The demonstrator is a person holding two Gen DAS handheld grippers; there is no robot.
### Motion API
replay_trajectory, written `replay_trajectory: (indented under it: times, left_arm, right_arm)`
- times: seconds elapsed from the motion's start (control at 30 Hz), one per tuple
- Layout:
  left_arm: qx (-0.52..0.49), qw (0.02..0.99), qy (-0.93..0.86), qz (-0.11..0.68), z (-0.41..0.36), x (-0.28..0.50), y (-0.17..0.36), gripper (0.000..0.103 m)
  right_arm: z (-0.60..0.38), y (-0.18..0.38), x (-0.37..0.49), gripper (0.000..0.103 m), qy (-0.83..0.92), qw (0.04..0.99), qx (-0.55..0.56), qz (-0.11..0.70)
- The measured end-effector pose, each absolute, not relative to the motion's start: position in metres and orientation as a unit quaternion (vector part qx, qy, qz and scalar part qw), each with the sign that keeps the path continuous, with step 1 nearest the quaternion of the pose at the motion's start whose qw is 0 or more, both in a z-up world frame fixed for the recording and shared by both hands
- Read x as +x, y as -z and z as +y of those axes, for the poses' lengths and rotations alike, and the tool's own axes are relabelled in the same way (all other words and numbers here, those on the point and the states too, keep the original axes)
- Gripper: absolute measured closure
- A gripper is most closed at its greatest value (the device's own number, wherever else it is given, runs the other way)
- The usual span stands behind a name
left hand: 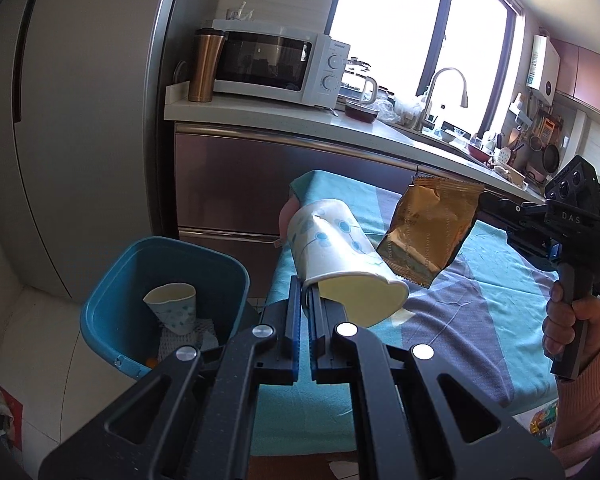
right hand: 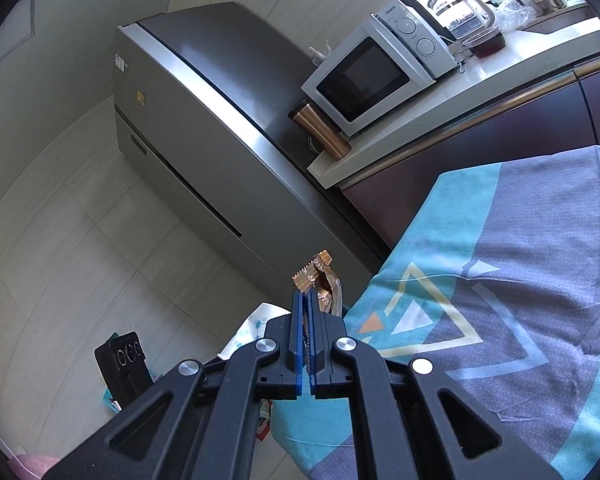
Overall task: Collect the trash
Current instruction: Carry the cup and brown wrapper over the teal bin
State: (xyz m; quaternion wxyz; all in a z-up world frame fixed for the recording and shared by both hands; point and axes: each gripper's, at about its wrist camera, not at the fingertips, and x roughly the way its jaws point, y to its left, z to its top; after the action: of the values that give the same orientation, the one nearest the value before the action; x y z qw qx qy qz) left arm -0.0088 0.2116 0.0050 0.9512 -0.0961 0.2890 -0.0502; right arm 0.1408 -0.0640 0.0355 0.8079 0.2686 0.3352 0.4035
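Left gripper (left hand: pixel 305 298) clamped on rim of paper cup (left hand: pixel 340 256); cup tilted, long axis running up and away from jaws, mouth toward camera. Blue bin (left hand: pixel 100 312) sits below and left of this claw, near, already holding another cup (left hand: pixel 172 306); left hand judged nearer for drop. Right gripper (right hand: pixel 305 300) pinched shut on gold wrapper (left hand: pixel 432 228), wrapper dangling below its tips, over cloth-covered table (left hand: pixel 480 300); bin farther off to its left, beyond left claw.

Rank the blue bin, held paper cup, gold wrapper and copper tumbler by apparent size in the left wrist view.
1. Blue bin
2. Held paper cup, inflated by nearness to the camera
3. Gold wrapper
4. Copper tumbler, farthest away, so it may look smaller than it is
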Motion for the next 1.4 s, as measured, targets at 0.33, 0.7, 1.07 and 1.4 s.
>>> replay_trajectory:
  times: [0.33, 0.7, 1.07, 1.4]
  left_arm:
    - [-0.101, 0.952, 0.02, 0.288, 0.237, -0.019, -0.003, 0.099]
    - [-0.109, 0.95, -0.003, 0.292, 0.255, -0.023, 0.0, 0.099]
    - [-0.115, 0.949, -0.018, 0.294, 0.267, -0.025, 0.004, 0.099]
    - [-0.12, 0.947, -0.033, 0.297, 0.278, -0.027, 0.007, 0.099]
  right_arm:
    - [-0.032, -0.031, 0.15, 0.102, -0.427, 0.791, 0.266, 0.348]
    - [-0.005, -0.028, 0.153, 0.102, -0.447, 0.775, 0.266, 0.359]
    - [0.015, -0.026, 0.155, 0.102, -0.459, 0.765, 0.262, 0.368]
    - [0.039, -0.022, 0.159, 0.102, -0.47, 0.755, 0.256, 0.38]
